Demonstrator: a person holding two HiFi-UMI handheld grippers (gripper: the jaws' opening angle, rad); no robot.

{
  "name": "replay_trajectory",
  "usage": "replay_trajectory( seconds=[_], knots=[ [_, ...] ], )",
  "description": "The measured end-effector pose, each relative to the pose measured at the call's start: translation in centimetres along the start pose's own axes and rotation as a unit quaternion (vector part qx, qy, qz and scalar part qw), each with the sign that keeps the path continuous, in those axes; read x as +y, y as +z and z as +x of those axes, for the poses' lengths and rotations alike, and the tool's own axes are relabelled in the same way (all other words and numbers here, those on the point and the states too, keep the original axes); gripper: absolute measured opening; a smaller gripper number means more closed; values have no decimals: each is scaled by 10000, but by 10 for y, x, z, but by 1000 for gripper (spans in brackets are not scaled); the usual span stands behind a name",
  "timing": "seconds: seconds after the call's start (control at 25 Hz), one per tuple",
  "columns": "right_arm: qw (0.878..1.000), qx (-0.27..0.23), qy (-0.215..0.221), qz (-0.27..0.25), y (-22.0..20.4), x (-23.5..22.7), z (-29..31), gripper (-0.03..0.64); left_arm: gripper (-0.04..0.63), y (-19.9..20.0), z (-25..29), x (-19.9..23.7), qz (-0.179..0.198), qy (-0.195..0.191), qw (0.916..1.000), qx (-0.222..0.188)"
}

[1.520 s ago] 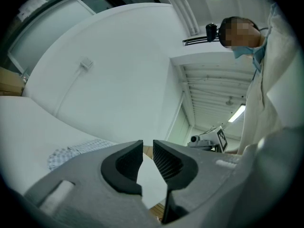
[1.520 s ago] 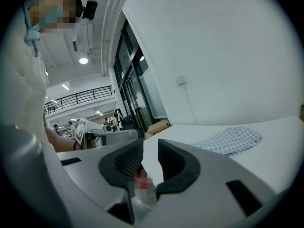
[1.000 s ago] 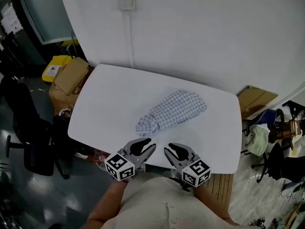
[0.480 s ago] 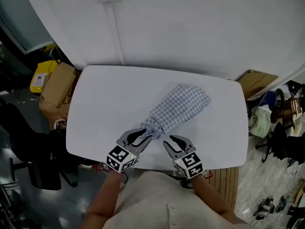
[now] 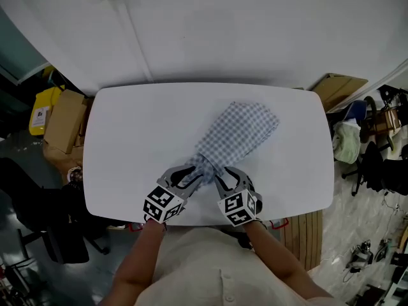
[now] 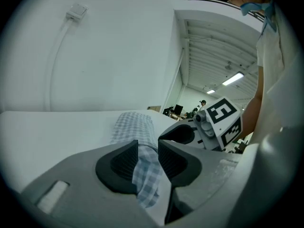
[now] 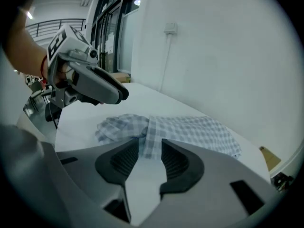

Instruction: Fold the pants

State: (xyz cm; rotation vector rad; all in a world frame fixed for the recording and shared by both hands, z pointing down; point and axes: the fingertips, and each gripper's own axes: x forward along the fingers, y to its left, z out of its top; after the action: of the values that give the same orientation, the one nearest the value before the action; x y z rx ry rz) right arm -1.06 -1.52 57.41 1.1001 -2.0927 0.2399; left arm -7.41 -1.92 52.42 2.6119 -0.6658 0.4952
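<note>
Two grippers meet at the near end of the checked pants [image 5: 239, 136], which lie bunched on the white table [image 5: 140, 139]. The left gripper [image 5: 190, 176] has its jaws slightly parted around fabric. The right gripper [image 5: 224, 174] has just been opening, with cloth at its tips. Only the head view shows a cardboard box [image 5: 64, 120], and its contents are unseen.

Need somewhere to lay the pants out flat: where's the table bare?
Bare: the table's left half, between pants and left edge; a narrower strip between pants and right edge. Crowded: near-middle edge, at the pants' bunched end.
</note>
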Motion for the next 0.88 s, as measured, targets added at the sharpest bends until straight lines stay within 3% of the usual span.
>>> replay_trajectory(
  seconds=[0.36, 0.6, 0.88],
  knots=[
    [9949, 537, -203, -833, -17, -5, 30, 157, 117, -12, 13, 1, -153, 13, 9995, 274],
    [9966, 606, 152, -534, -20, -13, 28, 62, 117, -18, 23, 3, -203, 3, 9992, 346],
    [9929, 702, 935, 205, -11, -20, 14, 43, 123, -24, 27, 3, -217, -11, 9988, 430]
  ],
)
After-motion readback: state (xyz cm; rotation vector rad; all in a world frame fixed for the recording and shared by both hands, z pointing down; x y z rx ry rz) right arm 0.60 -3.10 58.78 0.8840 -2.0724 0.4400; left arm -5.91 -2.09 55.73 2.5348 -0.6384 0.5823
